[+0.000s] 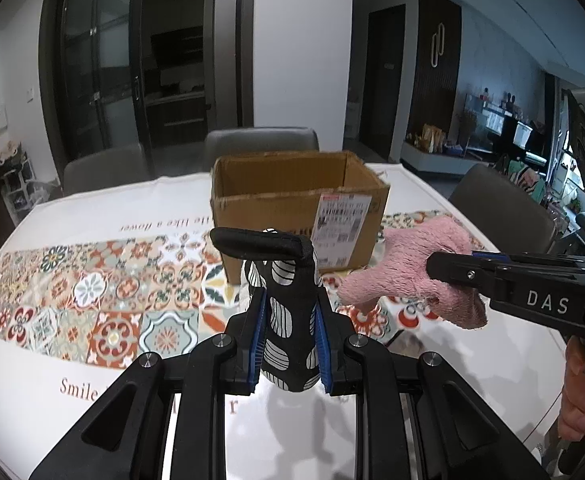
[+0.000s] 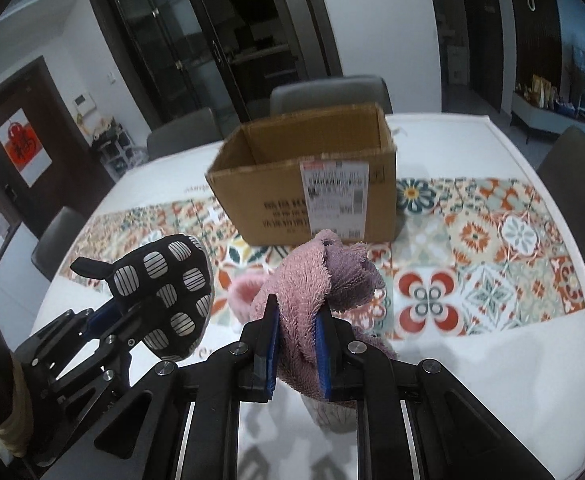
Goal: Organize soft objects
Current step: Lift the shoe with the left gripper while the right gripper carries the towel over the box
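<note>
Pink towel (image 2: 312, 280) and patterned mitt (image 1: 288, 312) clamped above table (image 1: 52, 380).

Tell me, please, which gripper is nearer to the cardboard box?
Probably the right. The right gripper, holding the pink towel, sits just short of the cardboard box, its towel almost at the front wall. The left gripper, clamping the black patterned mitt, sits farther back.
</note>
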Tool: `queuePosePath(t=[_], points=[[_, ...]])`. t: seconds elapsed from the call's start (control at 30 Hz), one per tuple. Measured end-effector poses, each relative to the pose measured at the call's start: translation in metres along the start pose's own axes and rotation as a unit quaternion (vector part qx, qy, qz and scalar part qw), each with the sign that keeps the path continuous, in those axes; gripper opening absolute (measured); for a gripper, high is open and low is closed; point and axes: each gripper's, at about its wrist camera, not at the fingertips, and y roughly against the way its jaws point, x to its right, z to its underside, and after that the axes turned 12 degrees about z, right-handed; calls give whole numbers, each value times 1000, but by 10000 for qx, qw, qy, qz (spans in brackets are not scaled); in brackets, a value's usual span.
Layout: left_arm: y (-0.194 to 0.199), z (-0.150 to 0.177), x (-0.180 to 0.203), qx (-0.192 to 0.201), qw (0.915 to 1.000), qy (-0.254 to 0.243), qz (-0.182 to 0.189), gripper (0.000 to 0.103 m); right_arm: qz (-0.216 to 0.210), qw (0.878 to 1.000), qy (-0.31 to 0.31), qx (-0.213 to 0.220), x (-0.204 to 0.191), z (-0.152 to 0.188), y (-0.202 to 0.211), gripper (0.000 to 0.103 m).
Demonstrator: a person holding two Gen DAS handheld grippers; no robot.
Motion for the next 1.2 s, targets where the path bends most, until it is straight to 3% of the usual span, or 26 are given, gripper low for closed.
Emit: queuePosePath(t=[0.4,0.67,1.2], points=[[2,-44,-2,613,9976,-304,-38,21,-69,9971,89,746,-2,-38,18,17],[-2,-76,-10,960,9951,-254,-1,19,-136,9933,18,1148,-2,-69,21,17],[-35,-129,-32,1146,9932,-216,55,19,-286,9879,91,1519,-5,-128,6,17]])
